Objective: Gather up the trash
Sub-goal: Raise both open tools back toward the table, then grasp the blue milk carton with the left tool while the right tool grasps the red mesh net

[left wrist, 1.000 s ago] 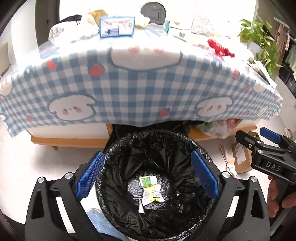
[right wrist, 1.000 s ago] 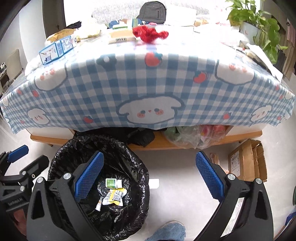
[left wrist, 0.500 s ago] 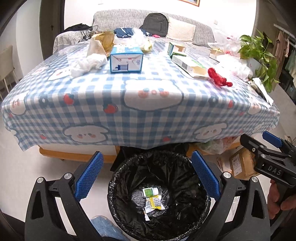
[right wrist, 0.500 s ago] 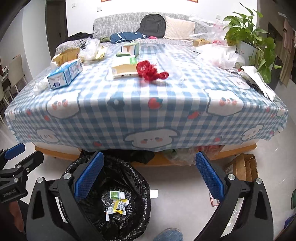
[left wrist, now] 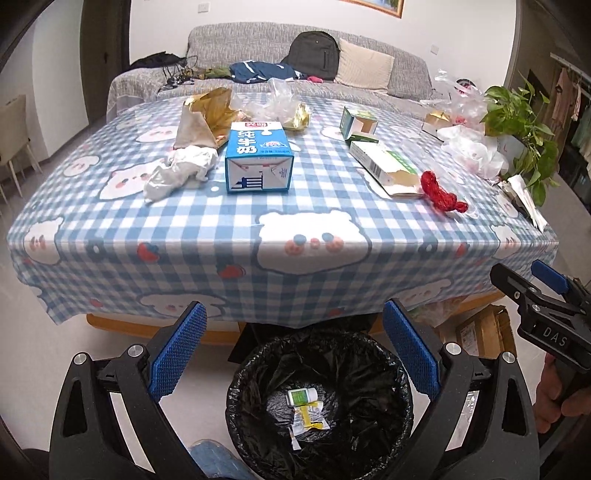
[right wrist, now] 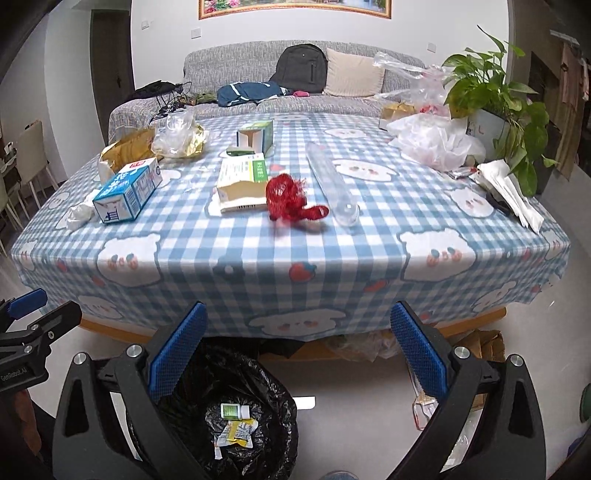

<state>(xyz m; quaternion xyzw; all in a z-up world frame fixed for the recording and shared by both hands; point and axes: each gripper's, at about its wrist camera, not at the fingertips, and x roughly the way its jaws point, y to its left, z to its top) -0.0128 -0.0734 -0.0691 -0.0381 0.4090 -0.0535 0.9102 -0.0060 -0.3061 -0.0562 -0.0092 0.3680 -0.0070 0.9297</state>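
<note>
A grey sofa [right wrist: 295, 85] runs across the top of the frame, with a dark backpack [right wrist: 301, 68] and a cream cushion [right wrist: 352, 79] at upper centre. A potted plant [right wrist: 498, 96] stands at upper right. A framed picture [right wrist: 295, 9] hangs at the top edge. A blue checked tablecloth [right wrist: 295, 258] fills the middle.

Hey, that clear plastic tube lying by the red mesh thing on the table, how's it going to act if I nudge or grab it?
The clear plastic tube lies flat and looks round, so a sideways nudge would probably roll it. It appears empty and thin-walled, so likely light and may dent under a hard squeeze. Its glossy surface could slip; the red mesh beside it might stop a roll that way.
</note>
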